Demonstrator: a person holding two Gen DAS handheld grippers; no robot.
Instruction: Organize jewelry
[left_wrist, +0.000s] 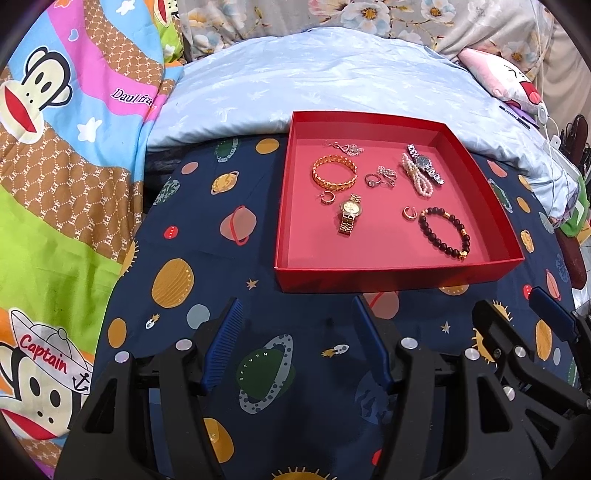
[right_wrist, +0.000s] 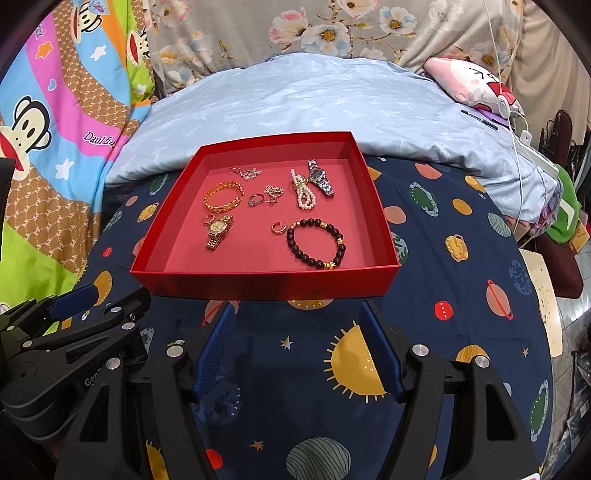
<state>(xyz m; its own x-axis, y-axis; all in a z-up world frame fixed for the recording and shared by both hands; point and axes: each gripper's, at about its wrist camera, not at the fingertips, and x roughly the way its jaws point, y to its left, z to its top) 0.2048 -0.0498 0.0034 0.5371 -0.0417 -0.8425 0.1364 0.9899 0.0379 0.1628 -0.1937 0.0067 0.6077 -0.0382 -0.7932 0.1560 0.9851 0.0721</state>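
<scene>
Jewelry sits loose in a shallow red cardboard tray with a pink floor, resting on a navy bedsheet printed with planets and suns. Back row of the tray: thin silver chain, silver-link wristwatch with dark dial, and doubled pale pearl strand lying against the watch. Middle: wide gold openwork bangle, silver ring, small silver clasp piece. Front: gold-link wristwatch with a gold hoop earring just beside it, second gold hoop, and dark bead bracelet with gold spacers at the near right.

Left gripper, black with blue ribbed pads: released, jaws apart, nothing between them, short of the tray's near wall. Right gripper, same build: released too, empty, also before the near wall. Pale blue quilt bunches behind the tray.
</scene>
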